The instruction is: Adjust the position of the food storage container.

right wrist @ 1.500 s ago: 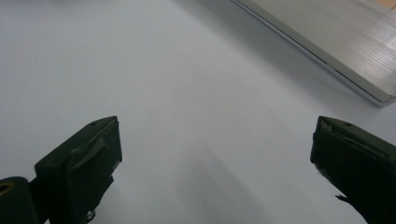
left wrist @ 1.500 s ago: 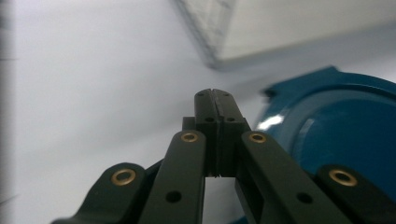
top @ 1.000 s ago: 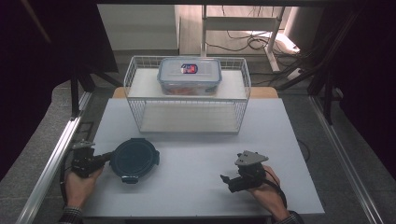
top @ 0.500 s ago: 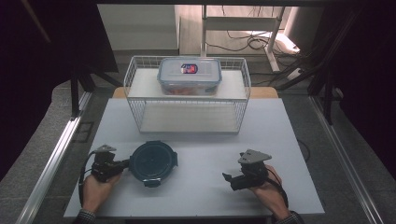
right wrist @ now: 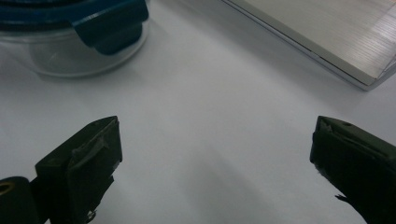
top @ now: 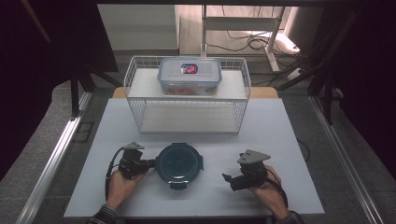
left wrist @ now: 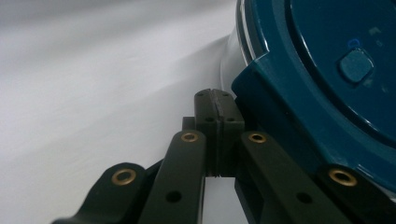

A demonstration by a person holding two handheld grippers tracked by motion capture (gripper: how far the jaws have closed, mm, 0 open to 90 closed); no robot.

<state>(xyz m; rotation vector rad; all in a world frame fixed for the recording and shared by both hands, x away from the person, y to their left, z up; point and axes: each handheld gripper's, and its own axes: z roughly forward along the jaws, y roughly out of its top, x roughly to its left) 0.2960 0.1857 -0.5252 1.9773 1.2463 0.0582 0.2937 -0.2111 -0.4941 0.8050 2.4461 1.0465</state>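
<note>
A round clear container with a dark blue clip-on lid stands on the white table near its front middle. My left gripper lies level at the container's left side, pointing right. In the left gripper view its jaws are shut with nothing between them, right beside a lid clip. My right gripper rests on the table to the right of the container, apart from it and pointing left. The right gripper view has its jaws wide open over bare table, with the container ahead at upper left.
A white wire basket shelf stands at the back of the table, and its base board reaches into the right gripper view. A rectangular lidded box sits on top of the shelf. The white table has open surface on both sides.
The left gripper and the round container have slid to the right together, from the table's left part to near its front middle. The right gripper has stayed where it was.
</note>
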